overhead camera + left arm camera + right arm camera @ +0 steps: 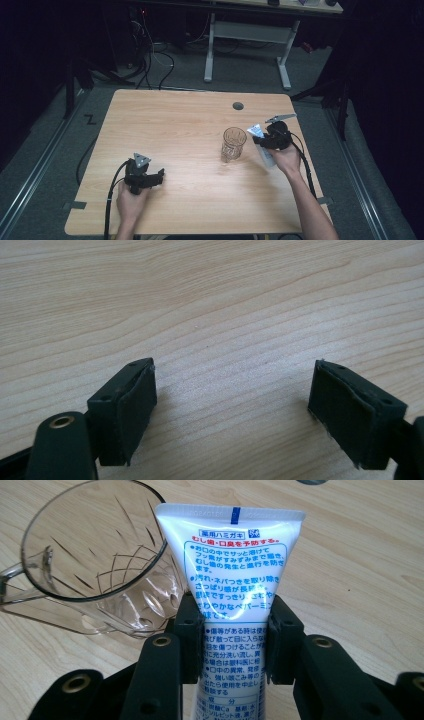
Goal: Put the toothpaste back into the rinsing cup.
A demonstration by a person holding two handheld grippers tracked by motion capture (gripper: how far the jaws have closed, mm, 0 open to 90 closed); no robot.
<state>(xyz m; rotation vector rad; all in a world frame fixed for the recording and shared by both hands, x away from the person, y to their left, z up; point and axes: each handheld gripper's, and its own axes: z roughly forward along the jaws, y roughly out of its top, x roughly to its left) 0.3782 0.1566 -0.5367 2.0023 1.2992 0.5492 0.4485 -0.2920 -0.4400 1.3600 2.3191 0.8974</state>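
Toothpaste in a white plastic tube (232, 595) sits clamped between the two black jaws of the right gripper (234, 640), the pads pressing its sides about midway along its length. Its flat crimped end points away from the camera in the right gripper view and carries a short blue mark at the centre of the seam. The back label faces up: a blue-outlined box holds blue Japanese print, topped by a small framed heading and a line of red characters, and more blue print runs below the jaws; it is Japanese writing, and no brand name can be made out. In the high view the tube (262, 145) is held off the light wooden table (180, 130), slanting at the right side, just beside a clear cut-pattern drinking glass with a handle (233, 144) that stands upright on the wood. From the right gripper view the glass (95, 565) lies to the left of the tube, near it, and whether the two touch cannot be told.

The right hand (287, 160) carries its gripper (265, 141) right of the glass. The left gripper (152, 177), in the left hand (131, 200), is low over the near left part of the table, well apart from the glass; its jaws stand wide apart with bare wood grain (210, 315) between them.
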